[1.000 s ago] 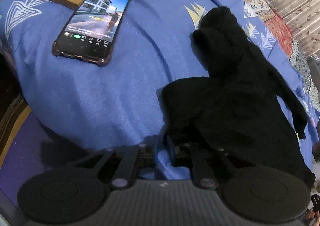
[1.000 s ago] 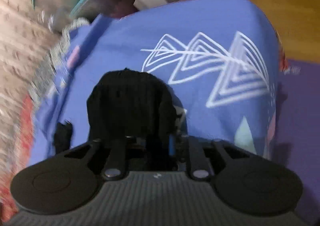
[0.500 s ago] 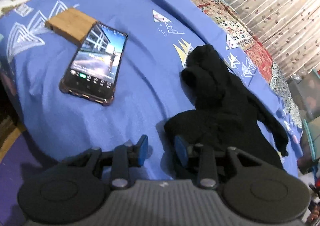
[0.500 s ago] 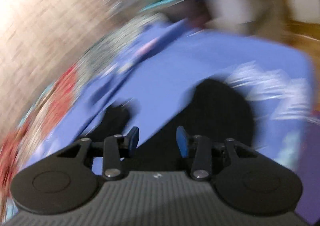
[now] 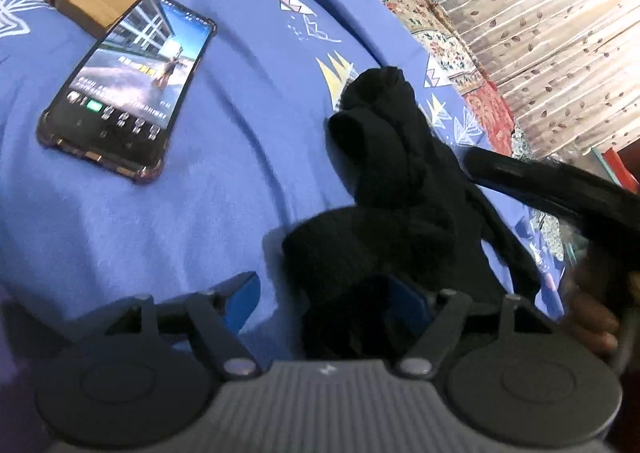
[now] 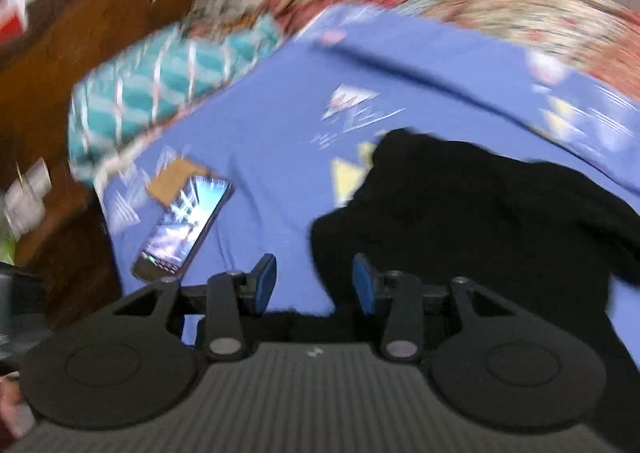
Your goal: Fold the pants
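Black pants lie bunched on blue bedsheet; both tools gape, just widened, gripping nothing.

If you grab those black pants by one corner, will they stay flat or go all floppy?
Probably floppy: the black pants already lie bunched in soft folds on the blue sheet. They look thin and light, so loose parts would likely dangle. Nothing about them looks slippery, though the dark fabric hides detail.

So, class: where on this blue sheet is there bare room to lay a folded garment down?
Free: the broad blue sheet between the phone and the black pants, and the stretch beyond both. Crowded: the corner where the phone leans on the wooden block, and the nearer edge under the bunched pants.
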`<action>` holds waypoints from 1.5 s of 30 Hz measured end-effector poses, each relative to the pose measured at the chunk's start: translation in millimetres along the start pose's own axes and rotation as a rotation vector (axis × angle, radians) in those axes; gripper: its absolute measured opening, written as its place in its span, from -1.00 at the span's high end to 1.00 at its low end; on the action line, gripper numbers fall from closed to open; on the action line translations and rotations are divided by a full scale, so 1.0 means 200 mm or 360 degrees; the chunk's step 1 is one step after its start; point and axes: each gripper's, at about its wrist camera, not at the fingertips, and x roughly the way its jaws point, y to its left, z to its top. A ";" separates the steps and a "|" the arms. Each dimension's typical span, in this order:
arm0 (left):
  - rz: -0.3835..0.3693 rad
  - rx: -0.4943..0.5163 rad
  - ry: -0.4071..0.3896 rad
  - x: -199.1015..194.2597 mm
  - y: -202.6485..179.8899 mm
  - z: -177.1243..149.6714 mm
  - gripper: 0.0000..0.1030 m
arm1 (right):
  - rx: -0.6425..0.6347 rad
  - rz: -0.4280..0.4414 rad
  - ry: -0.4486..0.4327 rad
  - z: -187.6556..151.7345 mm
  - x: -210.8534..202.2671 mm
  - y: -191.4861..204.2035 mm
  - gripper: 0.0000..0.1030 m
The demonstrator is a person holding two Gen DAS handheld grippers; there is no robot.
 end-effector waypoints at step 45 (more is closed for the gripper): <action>0.0630 0.0983 -0.0153 0.65 -0.49 0.68 -0.78 | 0.1605 -0.1040 -0.0459 -0.37 -0.72 -2.05 -0.13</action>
